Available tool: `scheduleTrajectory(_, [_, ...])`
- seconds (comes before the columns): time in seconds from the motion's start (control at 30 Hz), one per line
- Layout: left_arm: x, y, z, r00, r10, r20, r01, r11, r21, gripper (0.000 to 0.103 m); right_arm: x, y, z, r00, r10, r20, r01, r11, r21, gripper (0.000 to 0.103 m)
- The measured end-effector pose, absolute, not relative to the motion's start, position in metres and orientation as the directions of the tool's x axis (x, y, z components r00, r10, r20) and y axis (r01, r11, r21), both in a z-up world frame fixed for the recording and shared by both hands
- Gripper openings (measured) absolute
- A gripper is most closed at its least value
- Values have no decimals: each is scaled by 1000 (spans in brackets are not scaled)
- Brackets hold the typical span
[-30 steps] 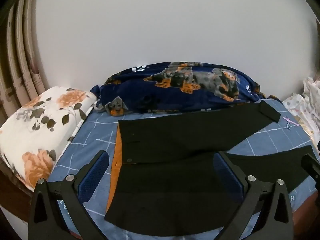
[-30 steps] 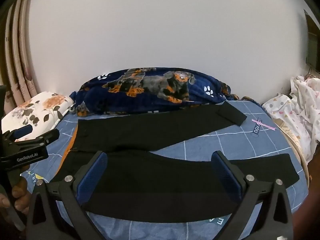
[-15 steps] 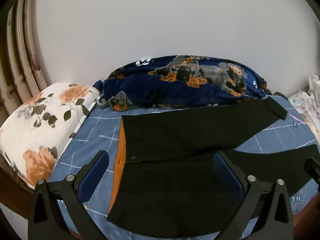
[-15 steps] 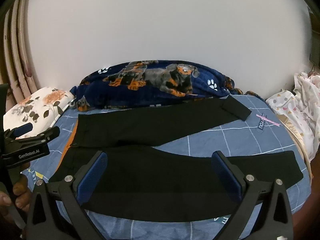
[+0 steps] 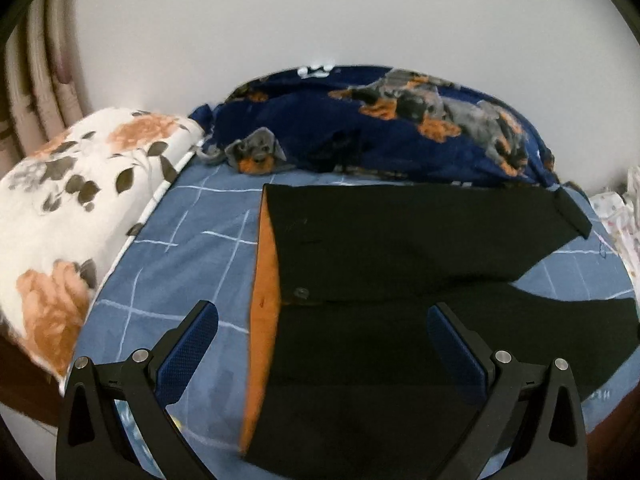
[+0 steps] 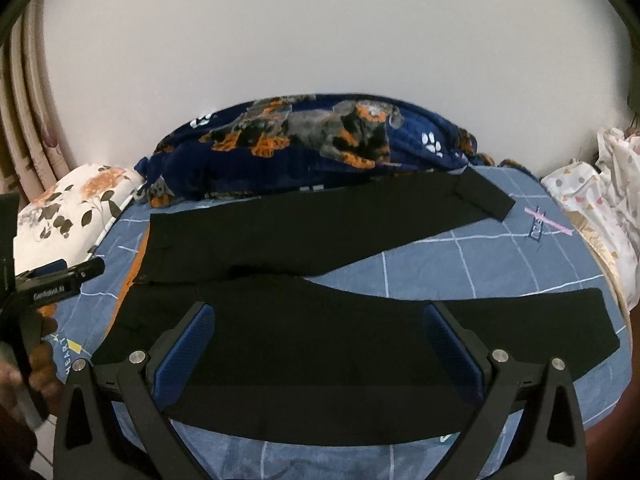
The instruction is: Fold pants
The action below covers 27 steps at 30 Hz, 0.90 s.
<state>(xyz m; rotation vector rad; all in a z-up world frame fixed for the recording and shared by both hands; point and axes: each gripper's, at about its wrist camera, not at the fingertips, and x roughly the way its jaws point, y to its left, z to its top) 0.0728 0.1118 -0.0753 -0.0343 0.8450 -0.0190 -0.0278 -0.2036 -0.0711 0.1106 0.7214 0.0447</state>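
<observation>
Behind the bed a plain white wall (image 6: 320, 40) is seen, with curtain folds (image 5: 36, 80) at the left edge. Blue checked bedding (image 6: 460, 264) covers the mattress, and black pants (image 6: 320, 344) are laid flat upon it, waist to the left and the two legs spread apart in a V toward the right. The far leg's hem is turned over near a navy dog-print blanket (image 5: 380, 132) that is bunched along the wall. An orange lining (image 5: 262, 304) is exposed at the waistband, with a button (image 5: 301, 292) just beside it. A floral pillow (image 5: 72, 216) is set at the left of the bed, and pale spotted fabric (image 6: 600, 208) is heaped at the right. The left gripper (image 5: 322, 344) is held above the waist area, its fingers spread wide with nothing between them; in the right wrist view it is seen at the left edge, gripped by a hand (image 6: 38, 360). The right gripper (image 6: 318, 344) is held over the near leg, its blue-padded fingers likewise wide apart and empty.
</observation>
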Motion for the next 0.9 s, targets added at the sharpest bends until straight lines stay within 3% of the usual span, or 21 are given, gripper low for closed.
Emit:
scheduleTrajectory(0.2, [146, 167, -99, 635, -92, -767, 30, 995, -95, 102, -9, -206, -86, 720, 86, -688, 7, 991, 131, 103])
scheduleTrajectory(0.27, [177, 181, -111, 616, -84, -783, 30, 996, -83, 97, -3, -206, -92, 708, 87, -701, 15, 990, 138, 103])
scheduleTrajectory(0.33, [211, 191, -126, 601, -68, -796, 55, 998, -44, 74, 5, -207, -99, 691, 83, -718, 25, 990, 138, 103])
scheduleTrajectory(0.43, [257, 211, -152, 549, -111, -828, 63, 994, -91, 60, 14, -207, -107, 671, 71, -738, 35, 991, 128, 103])
scheduleTrajectory(0.67, [305, 212, -169, 563, -182, -806, 141, 982, -124, 58, 33, -201, -126, 621, 47, -782, 42, 995, 93, 103])
scheduleTrajectory(0.8, [325, 197, -186, 494, -210, -844, 234, 967, -104, 57, 41, -195, -133, 604, 50, -795, 42, 995, 94, 103])
scheduleTrajectory(0.83, [328, 194, -190, 476, -220, -852, 263, 959, -101, 44, 42, -193, -134, 602, 51, -797, 39, 995, 94, 103])
scheduleTrajectory(0.9, [330, 193, -193, 462, -238, -855, 276, 954, -116, 34, 44, -189, -134, 599, 52, -799, 31, 996, 89, 103])
